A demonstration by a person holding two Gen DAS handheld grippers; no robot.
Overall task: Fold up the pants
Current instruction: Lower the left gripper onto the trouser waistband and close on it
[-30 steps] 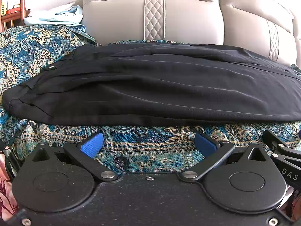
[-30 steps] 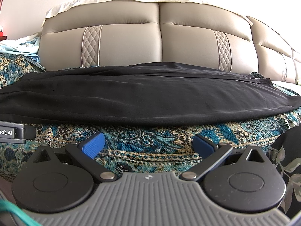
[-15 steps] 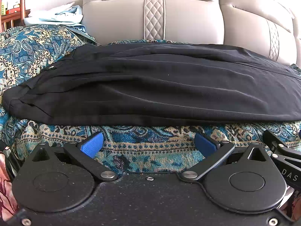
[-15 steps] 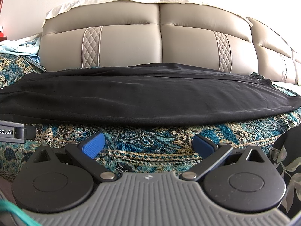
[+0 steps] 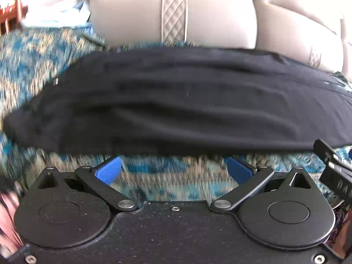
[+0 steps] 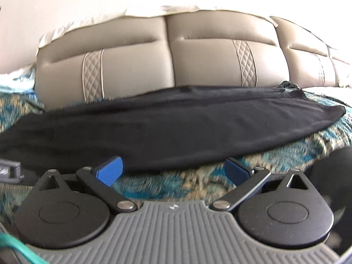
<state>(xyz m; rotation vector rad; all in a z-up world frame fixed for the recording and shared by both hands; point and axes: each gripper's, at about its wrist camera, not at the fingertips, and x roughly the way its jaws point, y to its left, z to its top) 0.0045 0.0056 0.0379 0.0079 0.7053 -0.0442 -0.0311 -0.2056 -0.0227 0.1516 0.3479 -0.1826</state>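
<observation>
Black pants [image 5: 176, 101] lie flat across the patterned blue bedspread [image 5: 171, 176], running left to right, folded lengthwise. In the right wrist view the same pants [image 6: 176, 127] end at a hem on the right. My left gripper [image 5: 173, 169] is open just short of the near edge of the pants, nothing between its blue pads [image 5: 109, 170]. My right gripper [image 6: 173, 169] is open too, its left pad [image 6: 110, 170] level with the near fabric edge. Part of the right gripper's body [image 5: 334, 167] shows at the right of the left wrist view.
A beige padded headboard [image 6: 176, 61] stands behind the pants. Light blue clothes [image 5: 55, 17] are piled at the far left near a wooden rail [image 5: 13, 11]. A dark flowered garment [image 6: 334, 176] sits at the right edge. The bedspread [image 6: 198, 180] stretches beyond the pants on both sides.
Both grippers have begun moving toward the pants and the views are now blurred. The right view has tilted, with the hem end higher. Both stay open.
</observation>
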